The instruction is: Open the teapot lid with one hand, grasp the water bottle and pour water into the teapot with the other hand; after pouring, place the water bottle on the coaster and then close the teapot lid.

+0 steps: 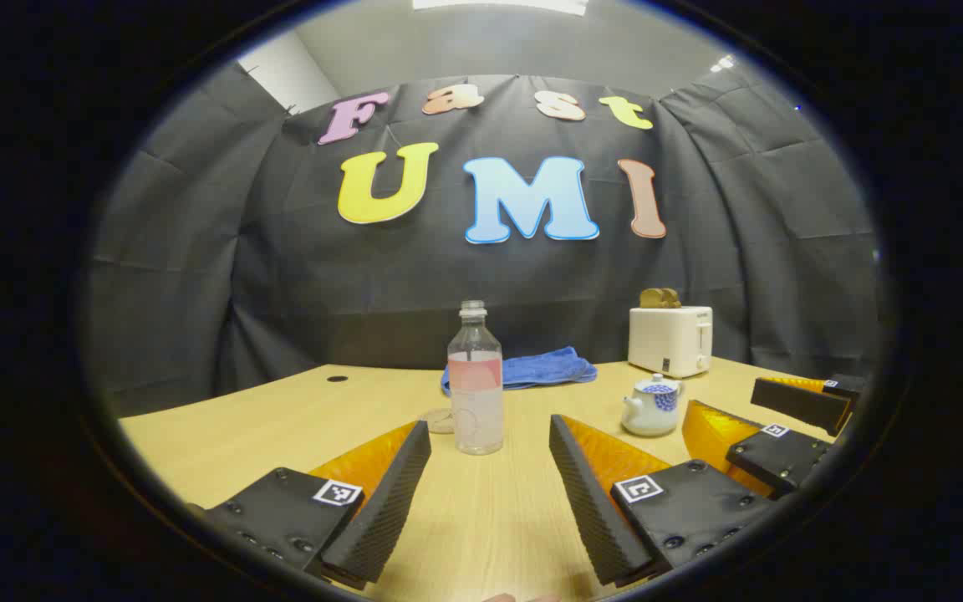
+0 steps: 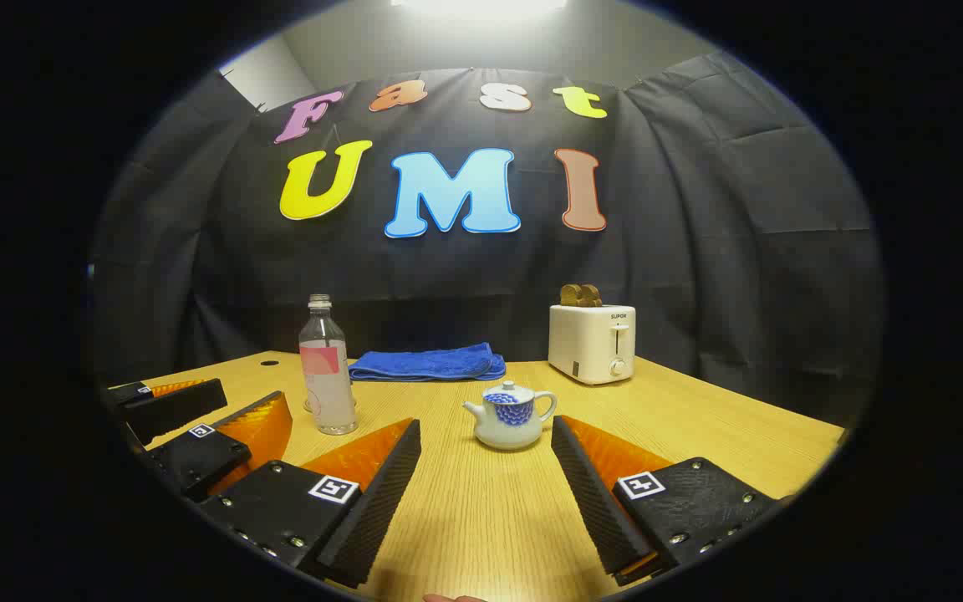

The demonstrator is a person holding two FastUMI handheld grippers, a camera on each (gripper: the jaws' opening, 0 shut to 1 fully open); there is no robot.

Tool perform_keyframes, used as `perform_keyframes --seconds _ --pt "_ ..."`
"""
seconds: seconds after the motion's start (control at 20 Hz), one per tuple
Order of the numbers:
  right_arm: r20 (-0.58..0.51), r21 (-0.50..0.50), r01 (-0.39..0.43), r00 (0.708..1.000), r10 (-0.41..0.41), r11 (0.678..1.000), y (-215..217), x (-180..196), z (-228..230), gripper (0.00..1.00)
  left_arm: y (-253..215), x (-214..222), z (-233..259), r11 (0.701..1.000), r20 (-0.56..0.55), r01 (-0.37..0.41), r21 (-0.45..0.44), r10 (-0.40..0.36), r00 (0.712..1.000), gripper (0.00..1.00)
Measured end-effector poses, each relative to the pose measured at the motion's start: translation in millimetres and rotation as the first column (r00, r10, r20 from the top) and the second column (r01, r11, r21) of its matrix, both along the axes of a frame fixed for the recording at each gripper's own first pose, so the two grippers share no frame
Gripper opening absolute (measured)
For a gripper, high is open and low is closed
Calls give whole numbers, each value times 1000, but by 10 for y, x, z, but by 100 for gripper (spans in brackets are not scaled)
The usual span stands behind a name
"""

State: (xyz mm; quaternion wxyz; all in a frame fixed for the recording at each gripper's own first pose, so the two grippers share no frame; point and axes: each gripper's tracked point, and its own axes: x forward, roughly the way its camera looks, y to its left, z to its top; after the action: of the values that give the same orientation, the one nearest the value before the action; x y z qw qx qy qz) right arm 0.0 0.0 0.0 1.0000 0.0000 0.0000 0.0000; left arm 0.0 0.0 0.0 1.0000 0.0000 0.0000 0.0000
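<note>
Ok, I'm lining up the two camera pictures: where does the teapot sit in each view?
Left gripper view: the teapot stands right of centre, beyond the right finger, lid on, below the toaster.
Right gripper view: it stands near the centre, between the two fingers and farther off, spout pointing left.
Shared landmark: the toaster behind it, with the folded blue towel to the toaster's left.

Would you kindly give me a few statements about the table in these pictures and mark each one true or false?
1. The teapot has its lid on. True.
2. The water bottle lies on its side. False: it stands upright.
3. The left gripper is shut on the bottle. False: it is open, short of the bottle.
4. Bread sticks out of the toaster. True.
5. The blue towel covers the teapot. False: it lies folded behind it, near the wall.
6. The right gripper is open. True.
</note>
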Motion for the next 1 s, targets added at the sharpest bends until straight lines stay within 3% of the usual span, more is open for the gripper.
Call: perform_keyframes --seconds 0.45,1.0 --pt "0 6 -28 1000 28 1000 32 -15 16 97 -91 -17 12 998 6 68 -3 -68 998 99" --pt "-1 9 -27 1000 27 1000 30 -10 18 97 -82 7 0 998 5 59 1 -59 998 99"
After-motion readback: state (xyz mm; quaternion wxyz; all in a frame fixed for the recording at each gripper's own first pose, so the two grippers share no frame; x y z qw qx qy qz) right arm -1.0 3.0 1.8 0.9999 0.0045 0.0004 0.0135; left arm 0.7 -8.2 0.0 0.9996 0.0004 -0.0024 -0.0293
